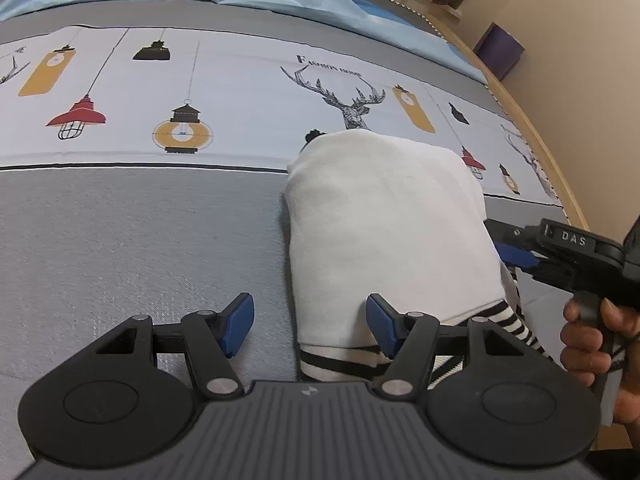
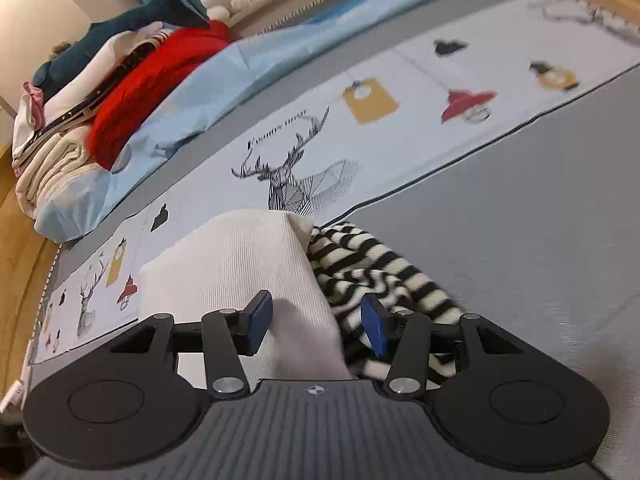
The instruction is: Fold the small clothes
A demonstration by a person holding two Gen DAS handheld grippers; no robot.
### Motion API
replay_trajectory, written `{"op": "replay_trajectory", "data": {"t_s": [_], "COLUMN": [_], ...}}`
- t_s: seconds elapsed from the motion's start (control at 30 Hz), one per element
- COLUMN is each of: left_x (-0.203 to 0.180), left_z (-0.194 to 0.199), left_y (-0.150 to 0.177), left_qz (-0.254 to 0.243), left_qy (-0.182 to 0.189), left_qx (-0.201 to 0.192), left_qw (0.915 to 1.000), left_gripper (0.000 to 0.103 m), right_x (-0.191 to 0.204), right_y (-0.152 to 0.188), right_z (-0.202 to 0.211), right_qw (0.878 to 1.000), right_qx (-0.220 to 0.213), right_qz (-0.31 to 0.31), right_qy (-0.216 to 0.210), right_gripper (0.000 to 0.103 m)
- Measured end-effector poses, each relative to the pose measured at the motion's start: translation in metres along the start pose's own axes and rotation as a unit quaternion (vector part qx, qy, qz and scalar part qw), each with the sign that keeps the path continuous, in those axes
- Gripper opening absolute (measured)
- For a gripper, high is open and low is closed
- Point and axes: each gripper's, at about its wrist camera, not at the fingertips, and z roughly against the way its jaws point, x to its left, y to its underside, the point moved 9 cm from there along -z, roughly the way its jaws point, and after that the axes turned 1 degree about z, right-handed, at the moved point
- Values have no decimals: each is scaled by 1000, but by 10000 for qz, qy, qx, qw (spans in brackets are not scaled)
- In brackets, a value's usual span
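Folded white ribbed garment with black-and-white striped trim [image 1: 384,232] lying flat on a bed covered by a grey spread with a pale printed band of lamps and deer heads [image 1: 120,240]. Striped part bunched along one side of the white fold [image 2: 360,264], partly under it.

Left gripper [image 1: 310,326] low over the near edge of the garment, jaws wide apart, one blue pad over bare grey spread, the other over the white cloth; nothing clamped between them.

Right gripper [image 2: 316,324] at the opposite edge, jaws parted, straddling the seam where white cloth meets stripes; pads not pressing on either. Seen from the left wrist view at the garment's far right side [image 1: 516,256], held by a hand [image 1: 596,344].

Crumpled light-blue sheet [image 2: 248,76] and a pile of red and cream textiles [image 2: 120,100] farther up the bed.
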Motion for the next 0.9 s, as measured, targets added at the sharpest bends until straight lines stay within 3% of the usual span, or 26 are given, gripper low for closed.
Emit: {"op": "replay_trajectory", "data": {"t_s": [0.07, 0.1, 0.2, 0.33, 0.43, 0.53, 0.6, 0.67, 0.7, 0.77, 0.8, 0.83, 0.9], "left_x": [2, 2, -2, -16, -29, -38, -43, -48, -49, -48, -45, -41, -36], "left_z": [0, 0, 0, -2, 0, 2, 1, -5, -12, -30, -40, -46, -47], "left_y": [-3, -6, -14, -25, -33, -39, -43, -45, -45, -41, -38, -35, -37], "left_qz": [36, 65, 96, -7, -245, -398, -493, -623, -684, -827, -884, -869, -628], "left_qy": [18, 34, 128, 258, 276, 357, 476, 544, 549, 385, 235, 154, 197], "left_qx": [-29, -64, -205, -436, -690, -896, -965, -883, -791, -521, -367, -278, -280], "left_qw": [10000, 10000, 9997, 9987, 9969, 9945, 9930, 9927, 9930, 9945, 9951, 9957, 9974], "left_gripper": [68, 68, 68, 68, 68, 66, 49, 37, 31, 31, 33, 35, 40], "right_x": [4, 7, 13, -22, -13, 2, 18, 38, 47, 58, 56, 46, 31], "right_y": [-3, -4, -14, -15, -9, -12, -14, -5, 4, 32, 48, 68, 87], "right_z": [-7, -7, 5, 2, 1, 16, 34, 49, 52, 44, 34, 18, 6], "right_qw": [9997, 9992, 9987, 9988, 9965, 9900, 9879, 9864, 9844, 9762, 9715, 9638, 9513], "right_qx": [56, 56, -261, -224, -219, -520, -787, -812, -639, -19, 397, 939, 1329], "right_qz": [-49, -79, 159, -135, 421, 911, 1182, 1430, 1587, 2034, 2237, 2475, 2781], "right_qy": [-216, -380, -408, 421, 682, 946, 618, -52, -403, -750, -669, -315, 86], "right_gripper": [34, 1, 0, 0, 2, 8, 9, 14, 15, 15, 16, 16, 15]}}
